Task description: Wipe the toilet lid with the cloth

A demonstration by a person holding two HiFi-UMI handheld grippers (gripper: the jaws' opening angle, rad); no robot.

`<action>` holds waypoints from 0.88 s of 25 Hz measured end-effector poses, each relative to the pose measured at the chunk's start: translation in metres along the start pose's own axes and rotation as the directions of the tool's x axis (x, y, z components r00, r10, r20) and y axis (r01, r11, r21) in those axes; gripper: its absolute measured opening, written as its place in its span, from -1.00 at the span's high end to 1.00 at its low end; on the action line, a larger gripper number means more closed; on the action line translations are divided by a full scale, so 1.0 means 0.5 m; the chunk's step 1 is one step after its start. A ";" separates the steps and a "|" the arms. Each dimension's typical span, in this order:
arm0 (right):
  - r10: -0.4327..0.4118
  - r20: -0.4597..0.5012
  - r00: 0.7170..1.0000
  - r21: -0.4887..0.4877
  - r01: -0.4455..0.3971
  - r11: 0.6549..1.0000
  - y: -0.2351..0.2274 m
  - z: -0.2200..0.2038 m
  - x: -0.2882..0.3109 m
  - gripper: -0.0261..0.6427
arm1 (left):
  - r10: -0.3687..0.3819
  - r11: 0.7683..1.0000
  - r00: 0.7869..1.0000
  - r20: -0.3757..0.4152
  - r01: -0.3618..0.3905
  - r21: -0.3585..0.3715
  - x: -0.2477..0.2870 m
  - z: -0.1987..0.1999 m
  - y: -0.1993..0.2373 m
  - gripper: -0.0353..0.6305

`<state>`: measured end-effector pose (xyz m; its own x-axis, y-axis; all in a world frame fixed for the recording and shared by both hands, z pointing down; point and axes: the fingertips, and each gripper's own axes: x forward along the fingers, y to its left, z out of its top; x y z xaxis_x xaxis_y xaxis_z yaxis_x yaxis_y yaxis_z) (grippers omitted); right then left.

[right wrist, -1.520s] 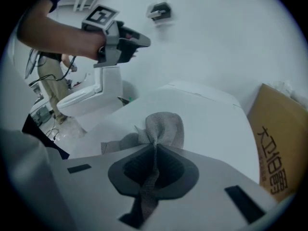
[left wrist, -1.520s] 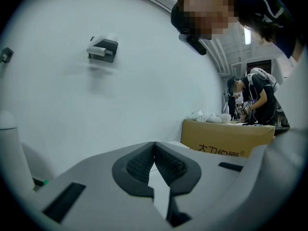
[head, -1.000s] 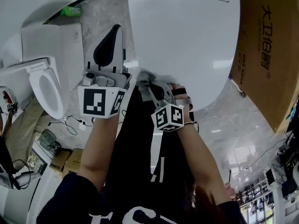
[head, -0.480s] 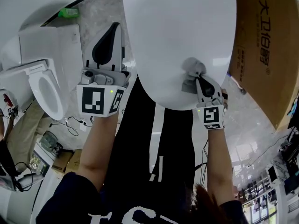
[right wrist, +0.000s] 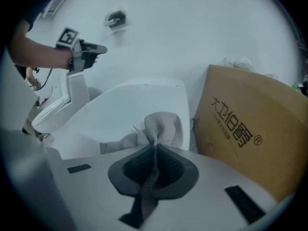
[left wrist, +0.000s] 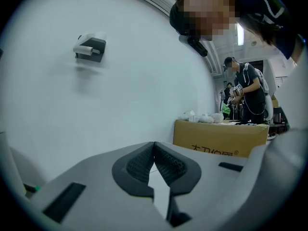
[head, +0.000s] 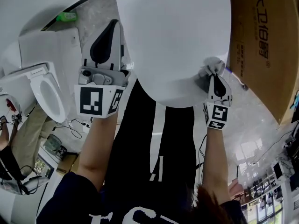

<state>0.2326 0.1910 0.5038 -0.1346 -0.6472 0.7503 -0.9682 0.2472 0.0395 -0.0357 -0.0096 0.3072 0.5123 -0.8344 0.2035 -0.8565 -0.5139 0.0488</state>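
Note:
The white toilet lid (head: 173,31) lies closed and fills the top middle of the head view. A grey cloth (head: 210,68) rests on its right edge, and my right gripper (head: 215,78) is shut on it. In the right gripper view the cloth (right wrist: 162,124) bunches past the closed jaws of that gripper (right wrist: 155,147), over the lid (right wrist: 134,107). My left gripper (head: 112,29) hangs left of the lid, off it, shut with nothing held. The left gripper view has that gripper's (left wrist: 154,144) pads meeting, with a white wall behind.
A brown cardboard box (head: 264,45) stands close against the lid's right side. A second toilet (head: 44,85) with its seat showing is at the left, with cables on the floor near it. A green bottle (head: 65,17) lies at the far wall. People stand behind a box (left wrist: 219,138).
My right gripper has swept the cloth from the lid's front left, near my body, across to its right edge. The left gripper has hardly moved.

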 end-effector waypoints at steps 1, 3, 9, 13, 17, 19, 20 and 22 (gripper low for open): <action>0.034 -0.004 0.999 -0.026 -0.034 0.999 0.035 0.001 -0.002 0.82 | 0.001 1.000 1.000 0.000 -0.001 -0.001 -0.001 -0.001 -0.002 0.83; 0.113 -0.001 0.994 -0.090 -0.113 0.990 0.116 0.010 -0.004 0.82 | 0.003 1.000 1.000 0.001 -0.003 -0.003 -0.004 -0.002 -0.006 0.83; 0.306 -0.020 0.952 -0.237 -0.302 0.923 0.315 0.025 -0.005 0.82 | 0.012 1.000 1.000 -0.005 -0.012 -0.008 -0.024 -0.007 -0.018 0.83; 0.403 -0.036 0.914 -0.309 -0.394 0.866 0.395 0.037 0.000 0.82 | 0.025 1.000 1.000 -0.008 -0.025 -0.011 -0.032 -0.011 -0.018 0.83; 0.514 -0.101 0.852 -0.434 -0.503 0.747 0.466 0.043 0.005 0.82 | 0.044 0.999 0.999 -0.009 -0.045 -0.014 -0.033 -0.016 -0.016 0.83; 0.566 -0.151 0.811 -0.493 -0.558 0.668 0.488 0.033 -0.004 0.82 | 0.051 0.999 0.999 -0.010 -0.051 -0.015 -0.035 -0.017 -0.014 0.83; 0.589 -0.179 0.788 -0.518 -0.584 0.625 0.493 0.022 -0.014 0.82 | 0.052 0.999 0.999 -0.011 -0.052 -0.016 -0.036 -0.016 -0.014 0.83; 0.623 -0.237 0.745 -0.556 -0.630 0.542 0.486 -0.013 -0.044 0.82 | 0.050 0.999 0.999 -0.013 -0.051 -0.014 -0.037 -0.014 -0.015 0.83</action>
<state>0.0017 0.2701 0.5012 -0.6539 -0.1577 0.7400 -0.3227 0.9427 -0.0842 -0.0394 0.0112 0.3101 0.4676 -0.8566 0.2183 -0.8821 -0.4681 0.0525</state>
